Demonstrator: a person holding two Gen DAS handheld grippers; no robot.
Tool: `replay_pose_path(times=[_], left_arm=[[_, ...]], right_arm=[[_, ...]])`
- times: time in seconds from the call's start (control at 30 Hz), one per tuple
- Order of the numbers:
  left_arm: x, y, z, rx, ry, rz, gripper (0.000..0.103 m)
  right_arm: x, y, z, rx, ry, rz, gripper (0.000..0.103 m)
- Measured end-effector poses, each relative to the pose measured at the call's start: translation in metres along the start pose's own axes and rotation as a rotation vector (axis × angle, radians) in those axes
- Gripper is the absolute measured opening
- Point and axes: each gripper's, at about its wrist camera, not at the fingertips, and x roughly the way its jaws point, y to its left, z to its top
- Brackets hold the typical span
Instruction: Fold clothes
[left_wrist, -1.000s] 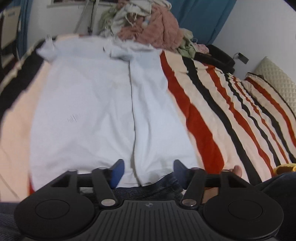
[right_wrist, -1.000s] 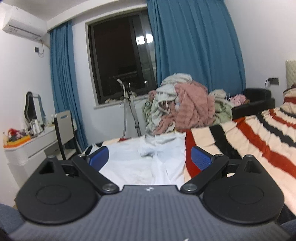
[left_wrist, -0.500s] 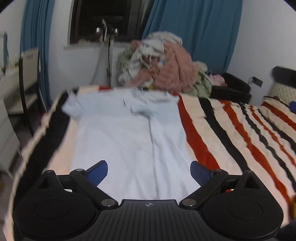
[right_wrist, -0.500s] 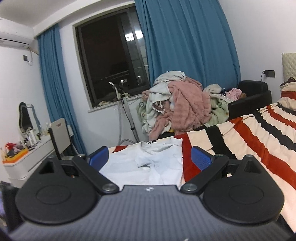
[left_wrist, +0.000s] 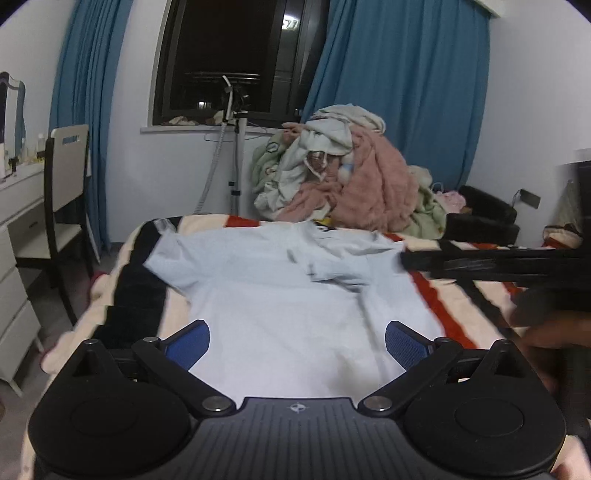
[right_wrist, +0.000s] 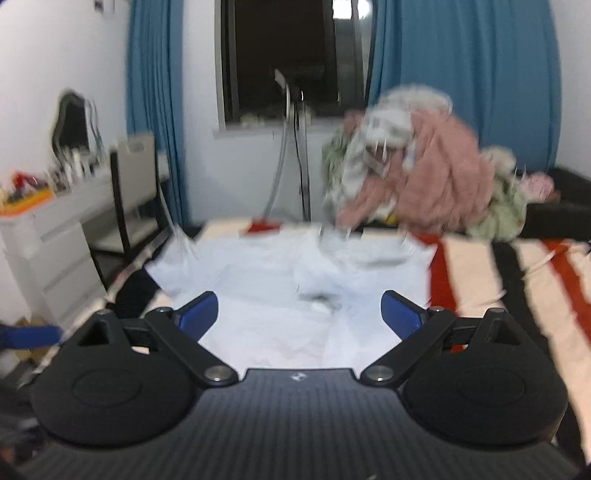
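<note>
A pale blue short-sleeved shirt (left_wrist: 280, 295) lies spread flat on the striped bed (left_wrist: 458, 310), collar at the far end, one sleeve out to the left. It also shows in the right wrist view (right_wrist: 280, 295), blurred. My left gripper (left_wrist: 297, 341) is open and empty above the shirt's near hem. My right gripper (right_wrist: 299, 314) is open and empty, held above the near part of the shirt. In the left wrist view the right gripper's dark body (left_wrist: 517, 262) reaches in from the right edge.
A heap of unfolded clothes (left_wrist: 347, 181) in pink, white and green sits beyond the bed's far end. A chair (left_wrist: 64, 184) and a white dresser (left_wrist: 14, 258) stand at the left. A black armchair (left_wrist: 484, 218) is at the back right. Blue curtains frame a dark window.
My left gripper has risen, tilted up from the shirt's hem, and opened wider. The right gripper has swung left over the shirt and now shows at the right of the left wrist view.
</note>
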Motion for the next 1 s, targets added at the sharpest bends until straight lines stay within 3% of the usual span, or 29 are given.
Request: replay_pose_path(times=[0.17, 0.33, 0.5, 0.6, 0.67, 0.8, 0.87, 1.0], left_arm=[[0.032, 0.050, -0.009, -0.097, 0.024, 0.000, 0.102], [0.048, 0.087, -0.011, -0.141, -0.009, -0.008, 0.103], [0.075, 0.121, -0.019, -0.238, 0.033, -0.019, 0.103], [0.091, 0.136, -0.023, -0.290, 0.042, 0.010, 0.103], [0.102, 0.143, -0.026, -0.298, 0.055, 0.053, 0.103], [0.110, 0.149, -0.029, -0.313, 0.068, 0.088, 0.103], [0.110, 0.150, -0.030, -0.327, 0.067, 0.089, 0.103], [0.099, 0.139, -0.030, -0.299, 0.038, 0.087, 0.103]], right_arm=[[0.123, 0.043, -0.017, -0.034, 0.113, 0.077, 0.096], [0.210, 0.118, -0.028, -0.140, 0.086, 0.305, 0.096], [0.281, 0.190, -0.031, -0.282, 0.085, 0.256, 0.095], [0.319, 0.210, -0.020, -0.301, 0.057, 0.184, 0.069], [0.334, 0.213, -0.008, -0.251, 0.025, 0.147, 0.060], [0.358, 0.215, 0.009, -0.221, 0.029, 0.094, 0.007], [0.354, 0.209, 0.018, -0.220, 0.012, 0.072, 0.007], [0.317, 0.165, 0.047, -0.155, -0.103, 0.073, 0.006]])
